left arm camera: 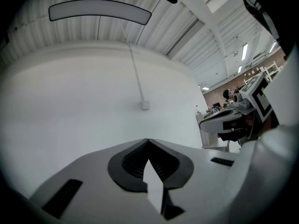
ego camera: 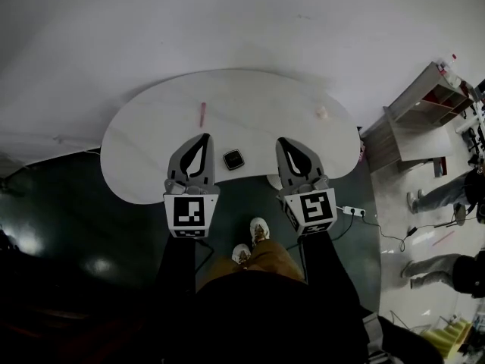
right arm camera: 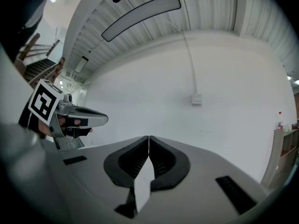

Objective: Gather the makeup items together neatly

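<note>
A white oval table (ego camera: 258, 97) carries three small items. A thin pink stick (ego camera: 202, 114) lies toward the back left, a black square compact (ego camera: 233, 159) sits near the front edge, and a small pale item (ego camera: 322, 113) rests at the right. My left gripper (ego camera: 203, 136) hovers over the front edge just left of the compact, jaws shut and empty (left arm camera: 148, 140). My right gripper (ego camera: 284, 141) is level with it, just right of the compact, also shut with nothing in it (right arm camera: 148, 137). Both gripper views face a bare white wall, and the table items are out of their sight.
A wooden shelf unit (ego camera: 432, 105) stands to the right of the table. A power strip (ego camera: 354, 211) with a cable lies on the dark floor by the table's front right. The legs of other people (ego camera: 439, 196) show at the far right. My own feet (ego camera: 250, 241) are below the table edge.
</note>
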Motion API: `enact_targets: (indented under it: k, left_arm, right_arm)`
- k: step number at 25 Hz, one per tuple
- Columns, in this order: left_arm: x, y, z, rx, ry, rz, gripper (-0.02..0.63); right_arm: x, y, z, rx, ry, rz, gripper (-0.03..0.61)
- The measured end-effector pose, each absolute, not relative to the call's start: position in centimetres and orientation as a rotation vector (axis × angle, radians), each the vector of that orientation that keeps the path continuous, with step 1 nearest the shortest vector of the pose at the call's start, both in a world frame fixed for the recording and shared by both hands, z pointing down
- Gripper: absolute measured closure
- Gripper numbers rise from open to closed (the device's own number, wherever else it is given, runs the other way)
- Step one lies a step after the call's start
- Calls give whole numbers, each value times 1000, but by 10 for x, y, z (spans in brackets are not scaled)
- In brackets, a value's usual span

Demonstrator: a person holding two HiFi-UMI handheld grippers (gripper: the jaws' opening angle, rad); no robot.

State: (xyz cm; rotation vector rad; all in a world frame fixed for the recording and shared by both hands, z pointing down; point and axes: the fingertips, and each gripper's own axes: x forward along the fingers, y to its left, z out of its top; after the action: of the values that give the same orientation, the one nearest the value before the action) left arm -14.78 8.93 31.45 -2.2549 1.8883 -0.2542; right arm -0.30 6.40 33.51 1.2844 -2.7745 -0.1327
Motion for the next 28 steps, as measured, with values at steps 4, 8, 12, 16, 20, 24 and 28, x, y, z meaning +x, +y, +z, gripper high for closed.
enact_targets:
  k: [4,8,12,16,20,24,28]
  left_arm:
    - [-151,66,323,-2251,1911,-288,598]
    - [-151,38,325,-2241,1921,-309,598]
    - [-157,2,320,-2209,1947,-319,598]
    - [-160,-32,315,-2178,1966,-321,598]
    - [-165,-57,315,-2139,1991,-343,598]
    - [-172,-71,316,-2105,2039,-332,598]
    - [-176,-79,320,-2079,2077,-334,598]
  right_arm:
    - [-9,37,341,1251,-2793,-108,552]
    - [-14,1,345,1225,-2815,-83,552]
    - [-22,-41,334,1190,-2850,-100,552]
    - [-26,-82,329,1165,-2882,-93,552]
    - [-38,-112,322,1121,-2926,-92,552]
    - [-48,-128,329,1038,-2935,-83,552]
    - [-52,-140,327,1008,-2964,-73,552]
